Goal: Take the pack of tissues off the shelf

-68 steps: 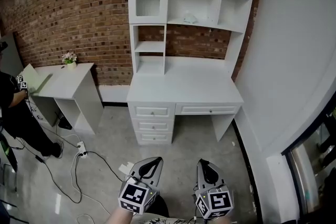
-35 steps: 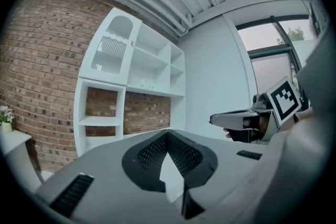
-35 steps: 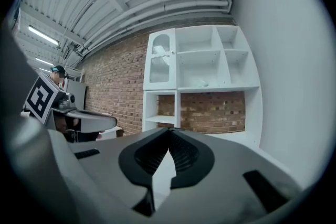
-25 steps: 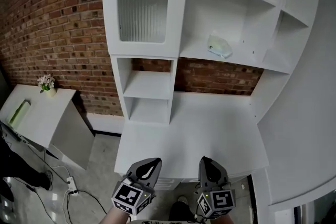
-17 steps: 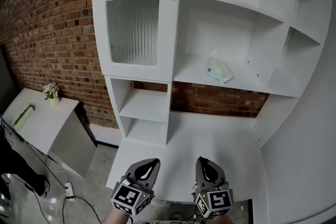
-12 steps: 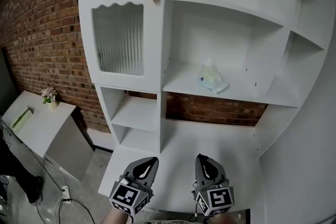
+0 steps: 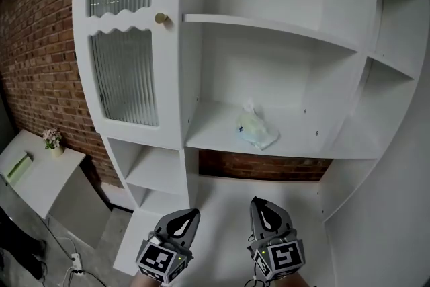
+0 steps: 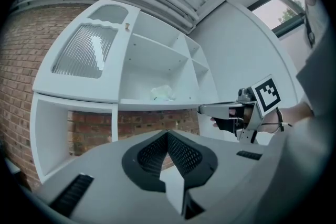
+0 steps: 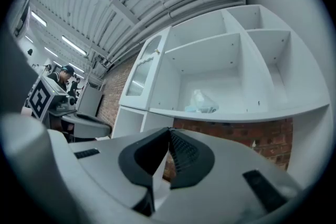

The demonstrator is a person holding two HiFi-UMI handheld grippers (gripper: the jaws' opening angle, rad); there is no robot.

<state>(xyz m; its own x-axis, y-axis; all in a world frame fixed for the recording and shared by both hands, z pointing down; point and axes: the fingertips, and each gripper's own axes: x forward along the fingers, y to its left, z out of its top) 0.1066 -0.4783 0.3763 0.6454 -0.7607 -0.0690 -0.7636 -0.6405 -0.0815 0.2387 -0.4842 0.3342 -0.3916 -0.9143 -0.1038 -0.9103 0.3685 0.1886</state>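
So the pack of tissues [image 7: 255, 131] is sitting on the open middle shelf [image 7: 312, 144] of the white cabinet [image 7: 195, 57], just right of the ribbed glass door [image 7: 124, 77]. Both tongs are low in the head view over the white worktop [image 7: 222, 205], well short of the pack. The left tongs [image 7: 193, 214] are pinched together with nothing in them, and the right tongs [image 7: 258, 202] are the same, tips closed and empty.
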